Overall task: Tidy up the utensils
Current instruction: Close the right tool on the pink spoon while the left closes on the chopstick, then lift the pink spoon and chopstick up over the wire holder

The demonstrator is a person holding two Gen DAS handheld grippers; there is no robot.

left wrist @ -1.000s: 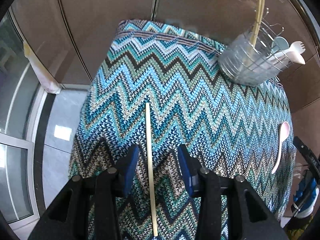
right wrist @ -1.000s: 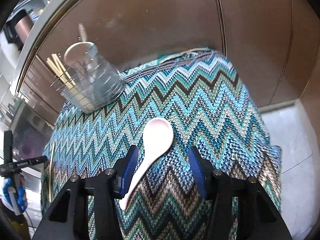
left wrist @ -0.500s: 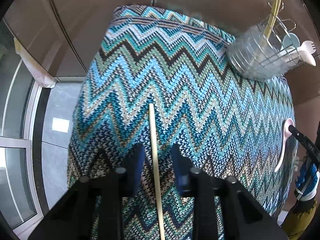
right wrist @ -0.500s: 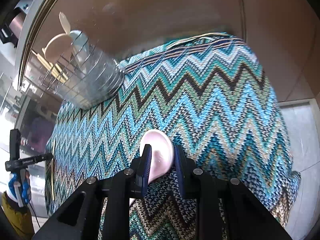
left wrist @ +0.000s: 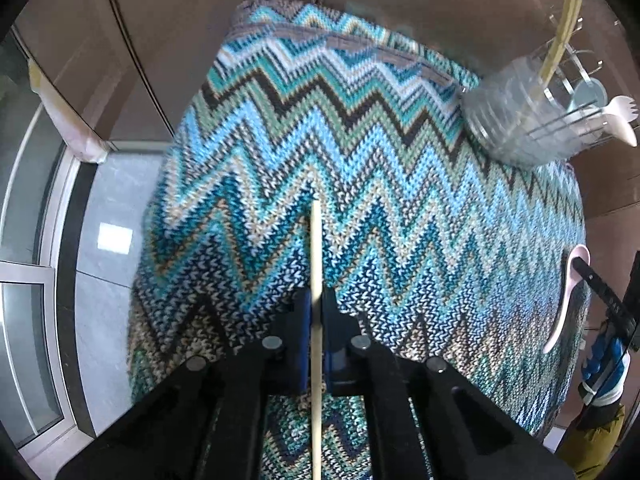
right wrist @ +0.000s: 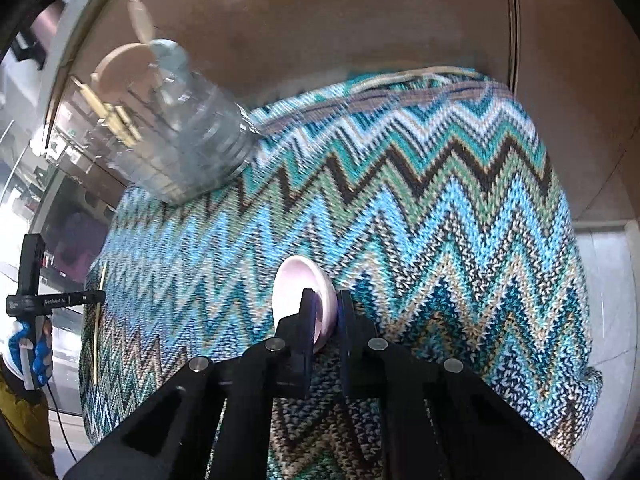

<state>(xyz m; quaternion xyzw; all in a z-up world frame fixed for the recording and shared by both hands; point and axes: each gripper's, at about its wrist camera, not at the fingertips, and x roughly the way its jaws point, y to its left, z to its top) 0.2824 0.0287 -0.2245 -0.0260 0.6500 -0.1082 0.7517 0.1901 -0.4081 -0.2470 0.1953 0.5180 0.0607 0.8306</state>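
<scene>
A cloth point(left wrist: 400, 184) covers the table, with the wall behind it and the floor to its left in the left wrist view. A chopstick point(left wrist: 316, 248) lies on the cloth's near part, pointing away, its near half between the fingers of the left gripper point(left wrist: 316, 308). A holder point(left wrist: 524, 116) stands on the far right corner with chopsticks point(left wrist: 560, 36) and a spork point(left wrist: 620, 108) in it. A spoon point(right wrist: 300, 292) lies on the cloth's right side, well apart from the chopstick, its bowl between the fingers of the right gripper point(right wrist: 324, 308)
</scene>
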